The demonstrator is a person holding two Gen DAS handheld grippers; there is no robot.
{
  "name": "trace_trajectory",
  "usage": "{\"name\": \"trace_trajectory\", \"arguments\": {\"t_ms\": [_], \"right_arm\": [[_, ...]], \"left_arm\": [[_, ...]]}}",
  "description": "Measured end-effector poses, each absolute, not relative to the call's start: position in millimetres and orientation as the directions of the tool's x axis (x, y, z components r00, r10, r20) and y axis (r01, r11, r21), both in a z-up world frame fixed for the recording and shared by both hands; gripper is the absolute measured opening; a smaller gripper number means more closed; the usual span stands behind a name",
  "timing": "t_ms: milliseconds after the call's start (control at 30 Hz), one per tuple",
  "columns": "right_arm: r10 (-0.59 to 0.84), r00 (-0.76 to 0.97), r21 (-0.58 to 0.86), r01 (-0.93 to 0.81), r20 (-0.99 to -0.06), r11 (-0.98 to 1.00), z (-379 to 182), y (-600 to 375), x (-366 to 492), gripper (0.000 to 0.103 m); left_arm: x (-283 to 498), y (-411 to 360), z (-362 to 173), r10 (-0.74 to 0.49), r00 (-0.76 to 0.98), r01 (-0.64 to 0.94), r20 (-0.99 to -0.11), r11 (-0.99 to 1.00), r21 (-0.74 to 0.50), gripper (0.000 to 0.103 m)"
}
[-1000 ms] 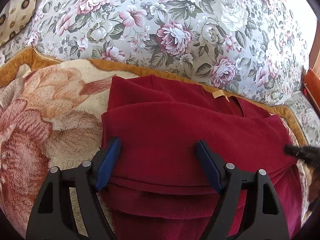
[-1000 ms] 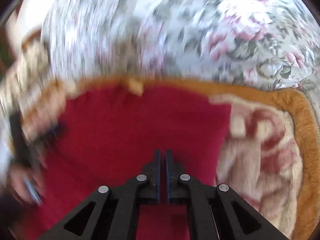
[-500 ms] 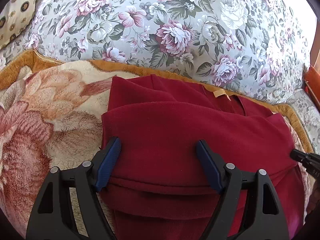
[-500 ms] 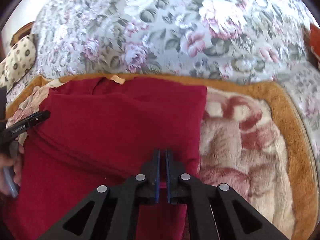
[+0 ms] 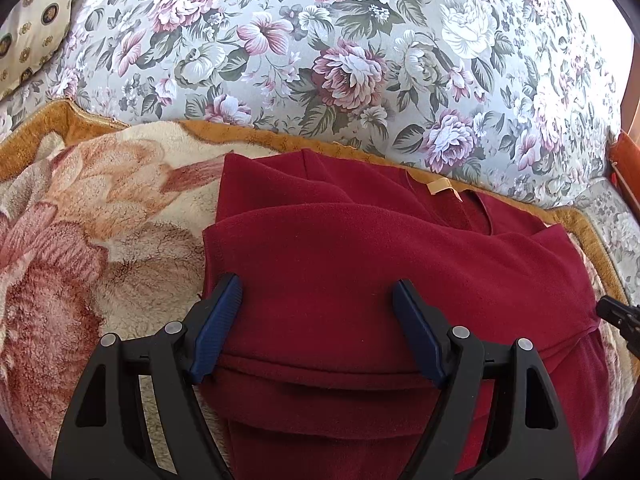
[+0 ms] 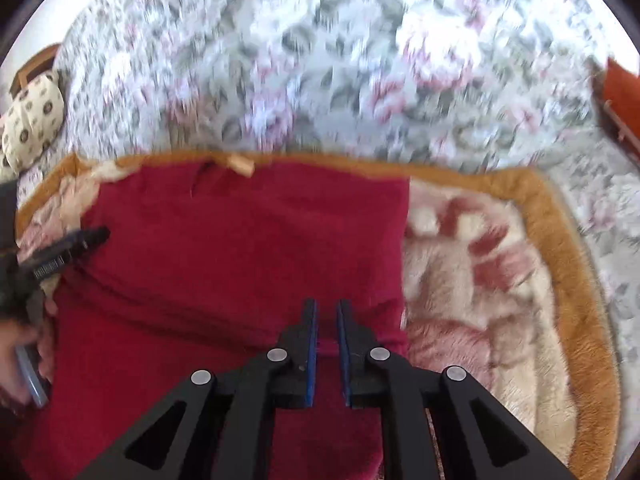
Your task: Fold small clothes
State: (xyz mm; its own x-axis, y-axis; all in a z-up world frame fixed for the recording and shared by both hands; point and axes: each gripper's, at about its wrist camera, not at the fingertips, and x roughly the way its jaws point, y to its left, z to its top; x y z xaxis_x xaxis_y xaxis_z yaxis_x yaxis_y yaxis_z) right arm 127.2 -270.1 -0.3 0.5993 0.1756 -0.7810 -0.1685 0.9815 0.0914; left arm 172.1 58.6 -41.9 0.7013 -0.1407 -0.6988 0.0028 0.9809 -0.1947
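A dark red garment [image 5: 380, 260] lies folded on a fluffy blanket [image 5: 100, 220], its tan neck label [image 5: 438, 187] toward the sofa back. My left gripper [image 5: 316, 284] stands wide open over the garment's left part, its left finger at the folded edge and nothing pinched. In the right wrist view the garment [image 6: 240, 248] fills the middle, and my right gripper [image 6: 326, 304] sits near its right edge. Its jaws are opening, a narrow gap apart, with a small ridge of red fabric between the pads. The left gripper's finger [image 6: 72, 248] shows at the garment's far side.
The flowered sofa back [image 5: 340, 60] rises just behind the blanket's orange border [image 6: 560, 240]. A patterned cushion [image 5: 32, 28] lies at the far left. A reddish-brown wooden piece [image 6: 622, 92] stands at the right. A hand [image 6: 24, 344] holds the left gripper.
The right gripper's jaws, shut on the fabric before, have parted a little, and that gripper has shifted toward the garment's right edge. The left gripper has stayed still and open.
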Motion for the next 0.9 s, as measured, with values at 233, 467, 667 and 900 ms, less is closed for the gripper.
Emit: {"name": "trace_trajectory", "arguments": {"t_ms": [233,467,667,900], "right_arm": [[0.184,0.525,0.121,-0.152,-0.831,0.981,-0.8,-280.4,130.1,0.027],[0.272,0.586,0.184,-0.206,-0.763,0.961,65.6,-316.9,24.9,0.029],[0.325,0.557,0.302,-0.136,-0.765,0.943,44.4,-342.7,-68.7,0.029],[0.343,0.482,0.371,-0.04,-0.807,0.928,15.2,-332.7,-136.8,0.029]], "left_arm": [[178.5,56.9,-38.0,-0.144,0.664,0.017,-0.734,0.984,-0.178,0.081],[115.4,63.9,10.1,-0.131,0.648,0.081,-0.75,0.991,-0.103,0.081],[7.4,92.3,10.0,-0.143,0.638,0.055,-0.756,0.989,-0.14,0.081],[-80.1,107.5,-19.5,-0.191,0.524,0.022,-0.83,0.977,-0.211,0.081]]}}
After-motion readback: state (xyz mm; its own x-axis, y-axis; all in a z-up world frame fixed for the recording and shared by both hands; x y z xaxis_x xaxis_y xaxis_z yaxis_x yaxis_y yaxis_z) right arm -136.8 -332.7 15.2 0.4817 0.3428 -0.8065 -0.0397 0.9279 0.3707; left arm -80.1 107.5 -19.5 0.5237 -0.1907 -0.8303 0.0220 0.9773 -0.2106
